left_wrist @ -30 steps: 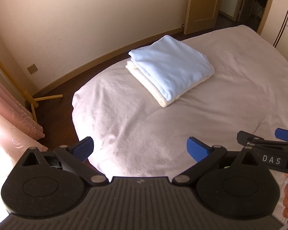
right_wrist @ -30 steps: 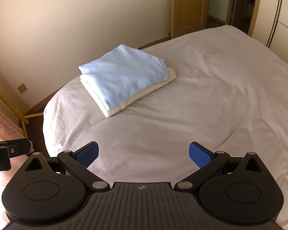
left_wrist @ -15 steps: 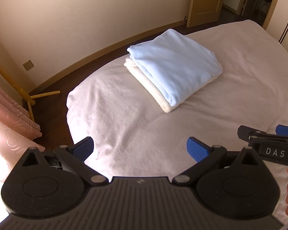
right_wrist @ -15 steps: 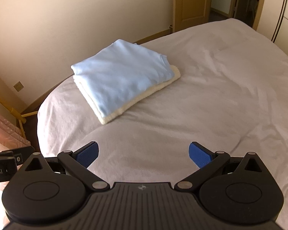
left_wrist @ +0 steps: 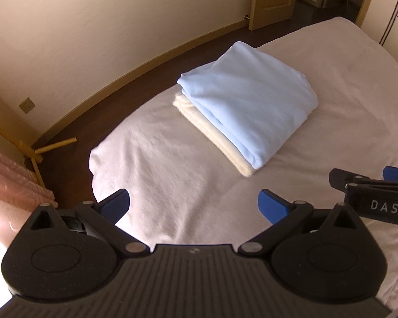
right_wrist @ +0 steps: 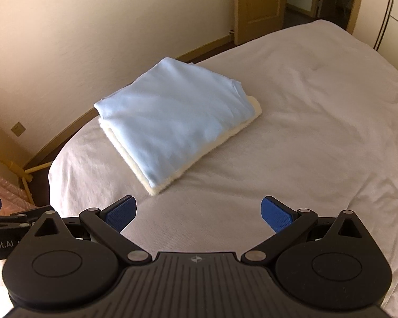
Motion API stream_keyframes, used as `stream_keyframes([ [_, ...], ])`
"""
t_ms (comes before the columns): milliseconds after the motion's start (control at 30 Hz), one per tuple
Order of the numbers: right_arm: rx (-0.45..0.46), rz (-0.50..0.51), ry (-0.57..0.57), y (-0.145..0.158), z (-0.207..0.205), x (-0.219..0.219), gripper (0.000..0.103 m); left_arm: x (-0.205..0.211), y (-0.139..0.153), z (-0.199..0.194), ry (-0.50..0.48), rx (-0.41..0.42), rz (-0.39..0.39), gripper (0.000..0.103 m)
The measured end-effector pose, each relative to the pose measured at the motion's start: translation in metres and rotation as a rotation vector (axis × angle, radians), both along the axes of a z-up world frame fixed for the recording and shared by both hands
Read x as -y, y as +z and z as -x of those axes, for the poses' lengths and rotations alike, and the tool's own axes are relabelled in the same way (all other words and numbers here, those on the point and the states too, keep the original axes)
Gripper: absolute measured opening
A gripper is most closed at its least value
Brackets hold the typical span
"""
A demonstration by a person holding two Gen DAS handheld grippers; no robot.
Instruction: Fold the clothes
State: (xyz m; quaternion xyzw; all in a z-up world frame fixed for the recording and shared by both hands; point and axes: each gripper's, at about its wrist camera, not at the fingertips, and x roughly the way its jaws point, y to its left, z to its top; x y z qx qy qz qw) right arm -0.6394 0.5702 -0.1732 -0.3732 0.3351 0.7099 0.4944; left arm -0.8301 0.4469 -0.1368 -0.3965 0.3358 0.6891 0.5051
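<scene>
- Bed (left_wrist: 172, 164) covered by a pale, lightly creased sheet; it filled most of both views.
- Cream wall (left_wrist: 92, 26) behind the bed, with a wooden skirting board (left_wrist: 146, 66) along its base.
- Wall socket (left_wrist: 27, 105) set low on the wall.
- Dark floor (left_wrist: 74, 132) between bed and wall.
- Wooden door (right_wrist: 260, 5) stood open at the far end.
- Pink curtain (left_wrist: 10, 185) at left, brightly sunlit.
- Yellow wooden stand (left_wrist: 39, 156) beside it.

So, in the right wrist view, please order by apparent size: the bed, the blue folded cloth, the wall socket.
1. bed, largest
2. blue folded cloth
3. wall socket, smallest, though it is also farthest from the camera.
</scene>
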Motion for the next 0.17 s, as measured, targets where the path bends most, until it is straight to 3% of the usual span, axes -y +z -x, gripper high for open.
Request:
stream_keyframes([
  [167, 0.008, 0.011, -0.051, 0.006, 0.015, -0.005, 0.103, -0.014, 0.007, 0.017, -0.044, -0.009, -0.011, 0.102],
])
